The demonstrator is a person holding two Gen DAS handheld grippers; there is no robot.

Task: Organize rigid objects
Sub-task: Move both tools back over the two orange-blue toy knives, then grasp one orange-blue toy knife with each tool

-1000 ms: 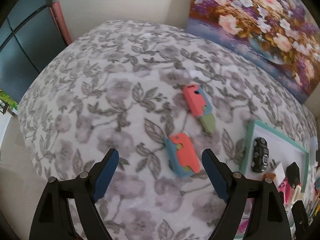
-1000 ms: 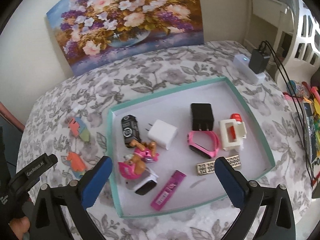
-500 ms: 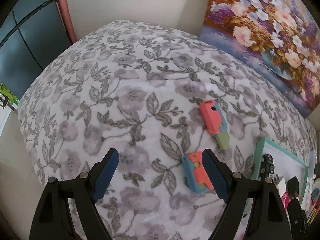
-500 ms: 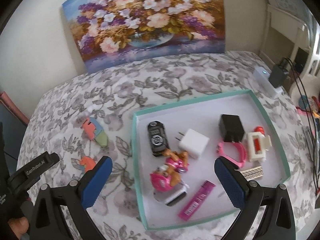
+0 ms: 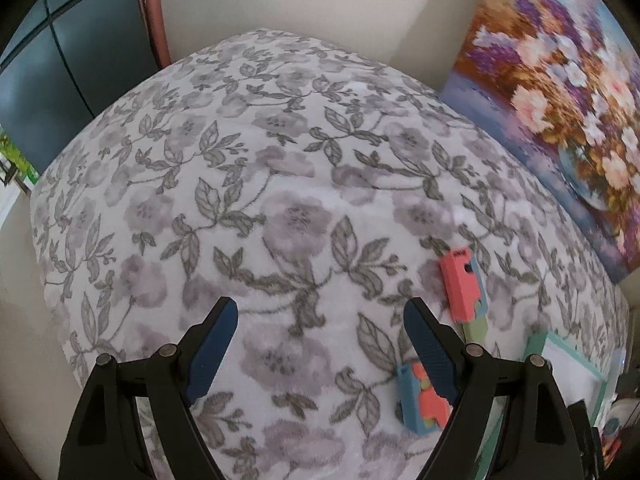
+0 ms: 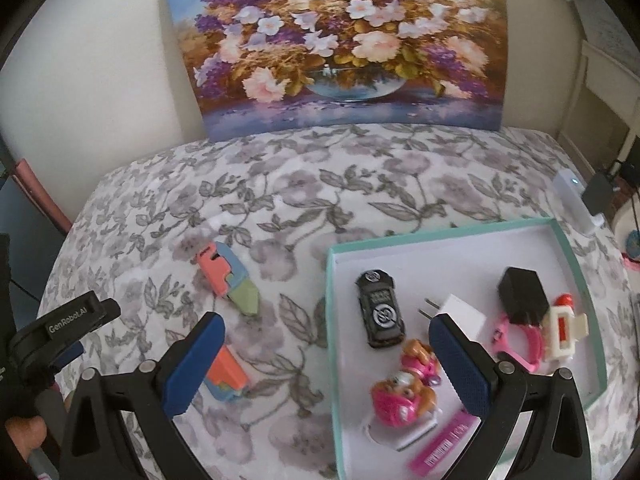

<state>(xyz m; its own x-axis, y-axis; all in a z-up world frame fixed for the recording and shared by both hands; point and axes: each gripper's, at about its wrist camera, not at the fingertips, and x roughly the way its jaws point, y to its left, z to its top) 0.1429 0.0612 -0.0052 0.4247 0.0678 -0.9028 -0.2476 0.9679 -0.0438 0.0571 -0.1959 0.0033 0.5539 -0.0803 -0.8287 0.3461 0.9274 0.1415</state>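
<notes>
Currently both grippers are spread wide, nothing between the fingers. Left gripper (image 5: pixel 318 344) hangs over bare floral cloth (image 5: pixel 280 184); its right finger partly covers the near coral-and-blue toy (image 5: pixel 416 398). Right gripper (image 6: pixel 326 360) straddles the left wall of the teal-rimmed tray (image 6: pixel 329 320); its left finger overlaps that same near toy. Second toy (image 6: pixel 228 278), coral, blue and green, lies further back on the cloth, left of the tray, apart from the first. Inside the tray: pink figure (image 6: pixel 404 392), black toy car (image 6: pixel 380 308), white charger (image 6: pixel 460 314), black charger (image 6: pixel 522 294), pink band (image 6: pixel 520 344). Flower painting (image 6: pixel 336 44) leans at the far wall.
</notes>
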